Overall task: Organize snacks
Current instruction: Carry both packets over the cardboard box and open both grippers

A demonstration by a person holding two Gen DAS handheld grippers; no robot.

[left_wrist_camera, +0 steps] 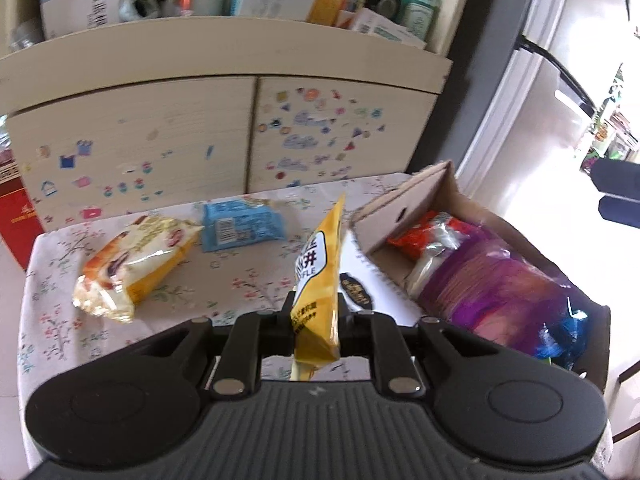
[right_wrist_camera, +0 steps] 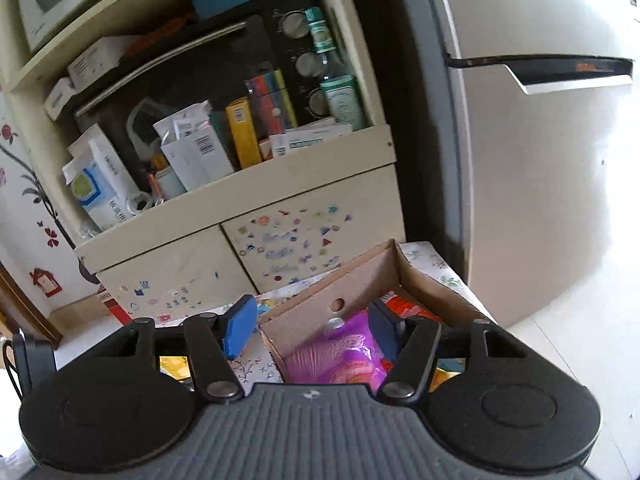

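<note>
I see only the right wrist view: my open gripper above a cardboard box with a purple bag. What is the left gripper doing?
Observer: The left gripper is shut on a yellow waffle packet, held upright.
Operator: Are snacks left on the table?
Observer: Yes, two: a blue packet and a white-and-yellow pastry packet, lying on the floral tablecloth.
Operator: Is anything beside the cardboard box?
Observer: A white spiral notebook lies against its left side.
</note>
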